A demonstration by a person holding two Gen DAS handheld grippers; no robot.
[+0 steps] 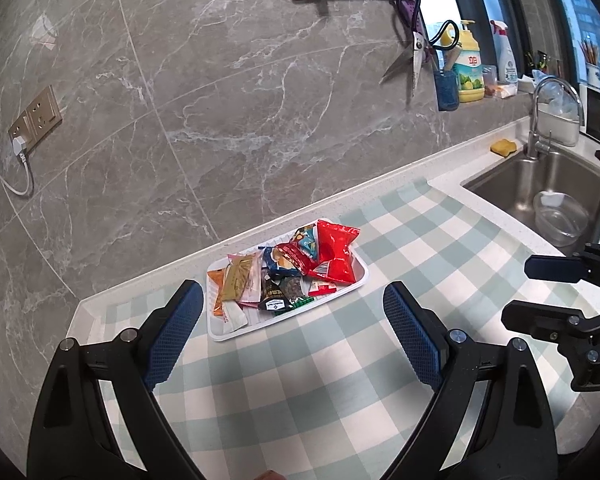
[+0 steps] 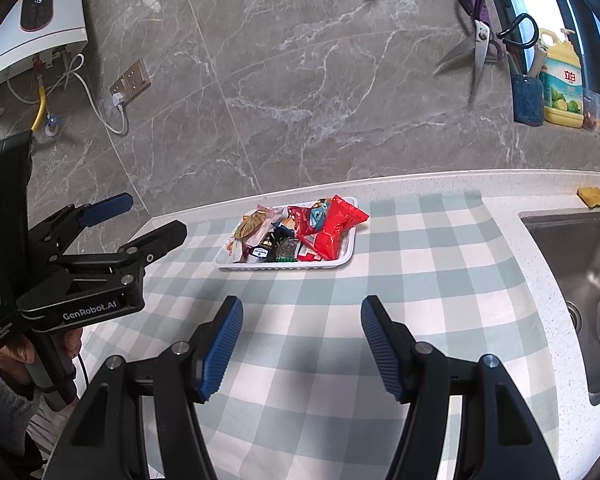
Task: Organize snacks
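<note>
Both grippers hang over the checked cloth point(image 2: 320, 320) on the surface, each pointing down and forward at the white tray point(image 1: 362, 278) of snacks point(image 1: 284, 276).

The left gripper point(image 1: 292, 332) has its jaws spread wide, with nothing between them but bare cloth. The tray lies ahead of its tips and apart from them, roughly in line with the gap, its near left corner closest to the left jaw. The red bag point(image 1: 336, 254), the biggest thing in the pile, sits at the tray's right end, ahead of the gap and leaning toward the right jaw's side. The orange and gold packets lie at the other end, just beyond the left jaw.

The right gripper point(image 2: 302, 344) has its jaws parted too, less widely, and empty. From its side the tray point(image 2: 342, 260) lies well ahead of the tips, a little left of the gap's centre line, with the red bag point(image 2: 332, 224) at the end nearest straight ahead.

The two grippers stand side by side, apart. A hand point(image 2: 24, 354) grips the left one's handle. A sink point(image 2: 572, 248) lies beyond the right jaw of the right gripper, off the cloth's edge.
</note>
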